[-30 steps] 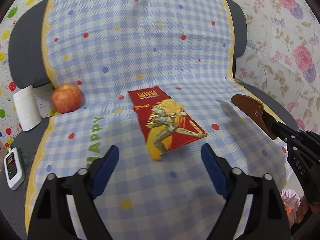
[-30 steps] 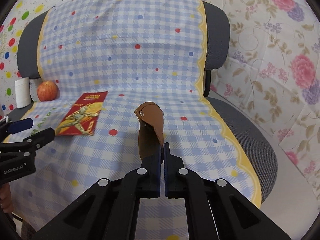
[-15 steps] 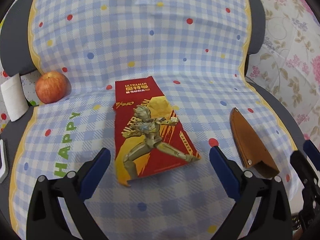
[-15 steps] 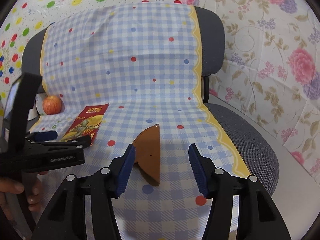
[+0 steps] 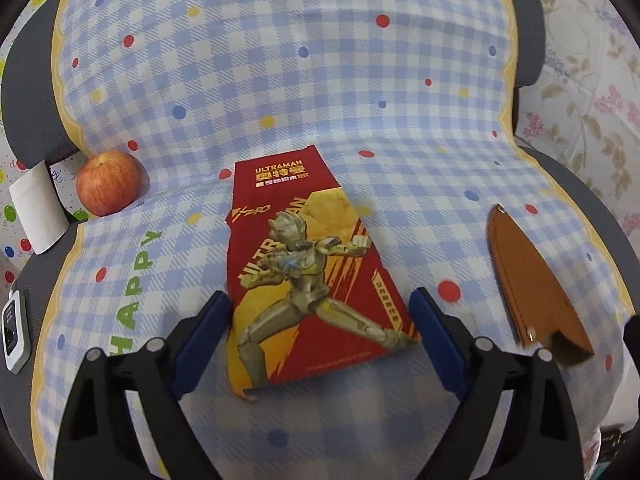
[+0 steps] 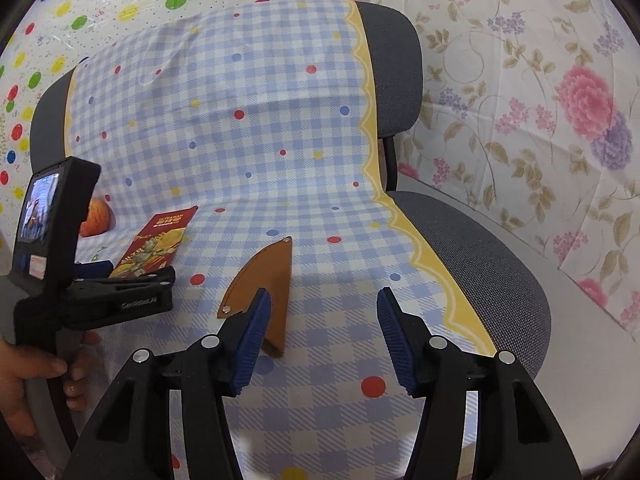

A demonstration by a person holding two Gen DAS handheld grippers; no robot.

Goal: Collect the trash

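On the checked cloth over the chair seat lay a flattened red carton (image 5: 308, 264), its near end between the left hand-held gripper's (image 5: 320, 328) closing jaws, not yet pinched. Well to its right lay a brown sheath (image 6: 266, 284), just beside the right hand-held gripper (image 6: 320, 336), which stood half open and empty. An apple (image 5: 107, 182) sat farther left. Nothing looked collected yet; both pieces remained.
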